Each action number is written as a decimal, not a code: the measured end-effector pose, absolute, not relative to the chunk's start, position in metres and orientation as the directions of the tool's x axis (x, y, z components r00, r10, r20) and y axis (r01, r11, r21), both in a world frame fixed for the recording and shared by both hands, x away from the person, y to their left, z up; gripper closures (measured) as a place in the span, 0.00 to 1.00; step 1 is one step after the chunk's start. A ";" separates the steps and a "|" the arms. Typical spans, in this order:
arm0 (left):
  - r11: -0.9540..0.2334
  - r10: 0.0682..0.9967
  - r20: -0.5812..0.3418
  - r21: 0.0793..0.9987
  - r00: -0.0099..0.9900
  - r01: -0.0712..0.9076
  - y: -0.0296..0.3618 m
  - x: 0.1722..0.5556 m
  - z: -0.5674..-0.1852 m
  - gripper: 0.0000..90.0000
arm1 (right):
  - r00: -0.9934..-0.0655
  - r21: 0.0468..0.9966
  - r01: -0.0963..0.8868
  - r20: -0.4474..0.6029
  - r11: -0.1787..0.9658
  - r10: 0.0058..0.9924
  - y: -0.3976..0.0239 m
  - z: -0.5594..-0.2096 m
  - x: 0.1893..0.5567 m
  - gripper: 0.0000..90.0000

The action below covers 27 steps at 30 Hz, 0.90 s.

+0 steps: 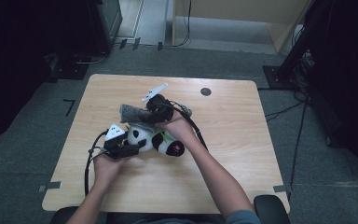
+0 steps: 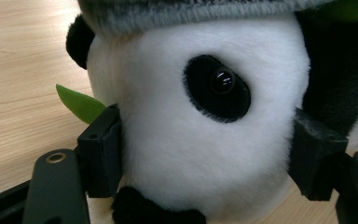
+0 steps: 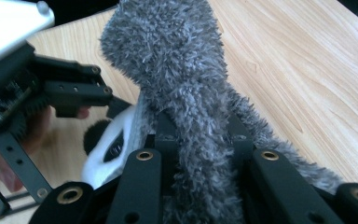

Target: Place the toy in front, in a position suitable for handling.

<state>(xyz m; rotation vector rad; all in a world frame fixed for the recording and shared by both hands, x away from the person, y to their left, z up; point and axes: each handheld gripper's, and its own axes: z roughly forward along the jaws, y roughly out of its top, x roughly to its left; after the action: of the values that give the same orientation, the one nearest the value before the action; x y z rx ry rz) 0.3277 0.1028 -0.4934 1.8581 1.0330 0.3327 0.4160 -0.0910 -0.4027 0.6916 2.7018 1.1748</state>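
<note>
A black and white panda plush (image 1: 156,140) lies on its side in the middle of the wooden table (image 1: 223,154). My left gripper (image 1: 133,148) is shut on its head (image 2: 168,140), one pad pressed into each side of the white face. A green felt leaf (image 2: 77,102) sticks out beside the left jaw. A grey fuzzy cloth (image 1: 131,112) hangs over the panda's head. My right gripper (image 1: 144,114) is shut on that cloth (image 3: 177,70), which rises between its jaws. Below the cloth, the right gripper view shows part of the panda's face (image 3: 107,149).
The left gripper (image 3: 74,93) and the hand holding it (image 3: 32,135) sit close in front of the right gripper. A dark round spot (image 1: 205,91) marks the table's far side. Cables and black stands (image 1: 303,51) crowd the floor to the right.
</note>
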 end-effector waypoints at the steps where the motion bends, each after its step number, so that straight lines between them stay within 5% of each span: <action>1: -0.188 0.772 -0.197 0.838 0.605 0.512 0.103 0.328 -0.494 0.29 | -0.888 0.724 0.363 0.077 0.586 0.454 -0.092 -0.404 0.415 0.83; 16: -0.164 0.778 -0.218 0.835 0.589 0.525 0.102 0.328 -0.494 0.30 | -0.841 0.727 0.373 0.002 0.576 0.542 -0.160 -0.392 0.389 0.83; 27: -0.172 0.776 -0.211 0.836 0.595 0.521 0.102 0.327 -0.493 0.30 | -0.838 0.768 0.376 0.043 0.519 0.543 -0.202 -0.406 0.365 0.83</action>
<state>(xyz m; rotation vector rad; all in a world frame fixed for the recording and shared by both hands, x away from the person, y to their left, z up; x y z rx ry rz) 0.3274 0.1022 -0.4933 1.8398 1.0495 0.3251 0.3650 -0.2021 -0.4055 0.7838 2.5560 1.2182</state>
